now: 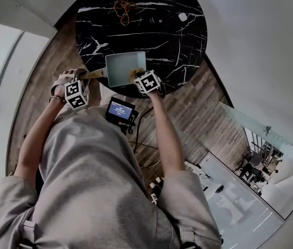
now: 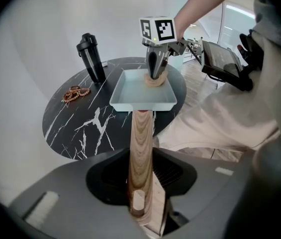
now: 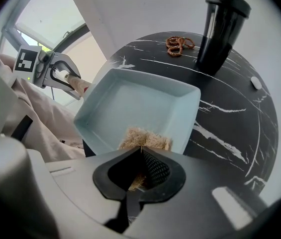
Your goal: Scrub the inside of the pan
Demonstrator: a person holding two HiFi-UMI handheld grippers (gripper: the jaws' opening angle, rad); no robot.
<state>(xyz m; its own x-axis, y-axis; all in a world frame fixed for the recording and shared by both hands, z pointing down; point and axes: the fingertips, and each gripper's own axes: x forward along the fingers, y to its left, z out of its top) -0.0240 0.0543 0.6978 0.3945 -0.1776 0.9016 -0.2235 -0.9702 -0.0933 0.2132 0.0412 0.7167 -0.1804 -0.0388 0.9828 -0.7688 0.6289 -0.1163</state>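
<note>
The pale blue square pan [image 1: 121, 66] sits at the near edge of the round black worktop [image 1: 162, 30]. Its wooden handle [image 2: 141, 148] sticks out past the edge toward the person.

The left gripper [image 2: 142, 203] has its fingers closed on that handle and holds the pan steady. The right gripper [image 3: 140, 171] has its fingers pinched tight on a rough brown scrubber [image 3: 145, 137]. The scrubber is down inside the pan, pressed on the bottom close to one side wall.

So both tools are in place, and the scrubbing looks like it is just starting or going on. The inside of the pan looks plain and clean, with no soap or water to see. I cannot tell how much of it has been rubbed. The rest of the bottom, the corners and the walls probably need a rub.

A black bottle [image 2: 91, 56] and a string of beads [image 2: 75, 92] are at the far side, well away from the pan.
</note>
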